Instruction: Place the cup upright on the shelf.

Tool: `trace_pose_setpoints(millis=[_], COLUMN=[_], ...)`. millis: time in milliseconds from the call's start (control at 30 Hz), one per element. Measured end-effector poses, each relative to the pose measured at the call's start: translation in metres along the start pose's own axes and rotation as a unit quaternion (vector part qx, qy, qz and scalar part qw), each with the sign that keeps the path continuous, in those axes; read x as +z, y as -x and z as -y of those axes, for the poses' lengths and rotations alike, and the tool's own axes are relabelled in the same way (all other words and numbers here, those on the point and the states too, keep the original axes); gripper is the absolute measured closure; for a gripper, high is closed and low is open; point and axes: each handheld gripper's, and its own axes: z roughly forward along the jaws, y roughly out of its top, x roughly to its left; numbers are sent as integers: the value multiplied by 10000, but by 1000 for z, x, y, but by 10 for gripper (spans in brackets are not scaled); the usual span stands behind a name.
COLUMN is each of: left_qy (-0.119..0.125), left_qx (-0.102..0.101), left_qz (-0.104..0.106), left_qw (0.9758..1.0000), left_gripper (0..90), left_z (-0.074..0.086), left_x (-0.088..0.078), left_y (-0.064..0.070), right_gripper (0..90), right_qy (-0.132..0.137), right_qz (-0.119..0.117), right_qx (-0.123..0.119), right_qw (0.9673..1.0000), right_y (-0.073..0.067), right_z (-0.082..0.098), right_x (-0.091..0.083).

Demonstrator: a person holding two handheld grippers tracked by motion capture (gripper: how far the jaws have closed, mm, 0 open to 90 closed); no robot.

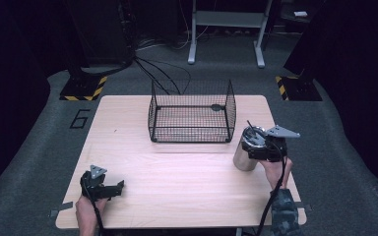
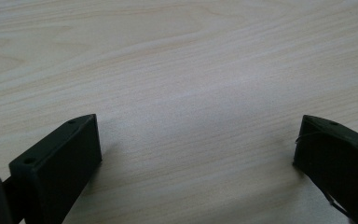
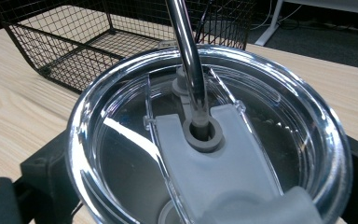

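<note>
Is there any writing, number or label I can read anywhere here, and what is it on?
"6": a large dark numeral marked on the grey floor, left of the wooden table.
The yellow-and-black striped plates on the floor carry hazard stripes only, no words.
No readable text on the steel tumbler, its clear lid, the wire basket or either gripper.

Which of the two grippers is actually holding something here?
The right gripper: its jaws clamp the steel tumbler beside the wire basket. The left gripper has open jaws over bare table.
</note>
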Motion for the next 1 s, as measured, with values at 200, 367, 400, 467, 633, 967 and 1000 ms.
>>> trace_pose_setpoints(millis=[200,367,400,467,633,967,1000], left_qy=[2,-1,0,0,1,3,7], left_qx=[-3,-1,0,-3,-10,-2,-7], left_qz=[0,0,0,1,1,-2,-4], left_qw=[10000,10000,10000,10000,10000,10000,10000], left_gripper=[4,4,4,4,4,4,4], left_z=[0,0,0,0,0,0,0], left_x=[0,0,0,0,0,0,0], left_y=[0,0,0,0,0,0,0], right_gripper=[35,34,35,35,35,35,35], right_qy=[38,64,72,70,38,74,80], right_qz=[-18,-51,-65,-71,-157,-275,-304], right_qx=[-52,-140,-144,-165,-182,-234,-258], right_qw=[10000,9999,9998,9998,9997,9993,9992], right_y=[-3,-7,-8,-9,-15,-21,-22], right_z=[-3,-10,-11,-12,-15,-21,-22], right_x=[-5,-9,-10,-11,-12,-17,-18])
